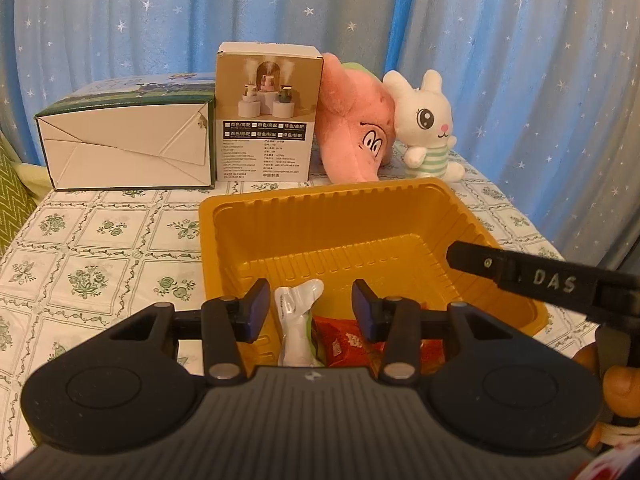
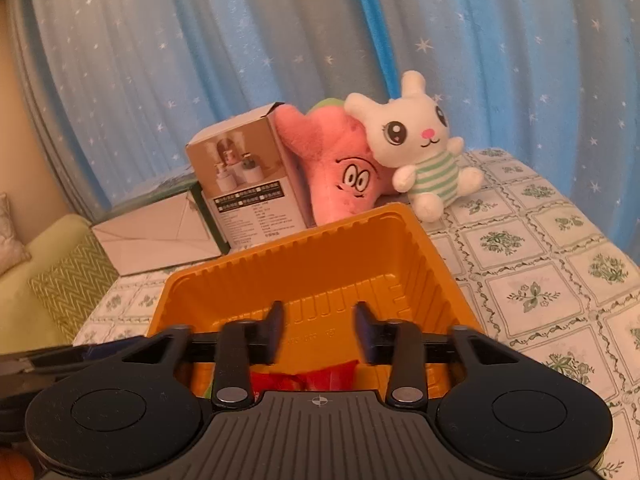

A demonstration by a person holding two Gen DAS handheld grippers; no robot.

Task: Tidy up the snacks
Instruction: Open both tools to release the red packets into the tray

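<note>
While you are looking through the left wrist camera, your left gripper is hovering over the near end of the deep orange ribbed plastic tray, jaws standing apart, pressing on nothing. A white crinkled snack packet is standing up between the blue pads, leaning on the tray's near wall, with a red foil snack packet lying just beside it on the tray floor. The risk, as I judge it, is snagging: if you are pulling back with the white packet's twisted top between the pads, a pad could be catching it and dragging it out over the tray's near wall. The right gripper's black finger is reaching in over the tray's right wall, so the two tools could be bumping.

While you are checking the right wrist camera, your right gripper is also holding its jaws apart with nothing in them, above the same tray. Red foil wrappers are lying on the tray floor by its near wall, glossy, crumpled and light. A careless nudge against the thin tray could be sliding it toward the pink plush toy behind its far wall.
</note>
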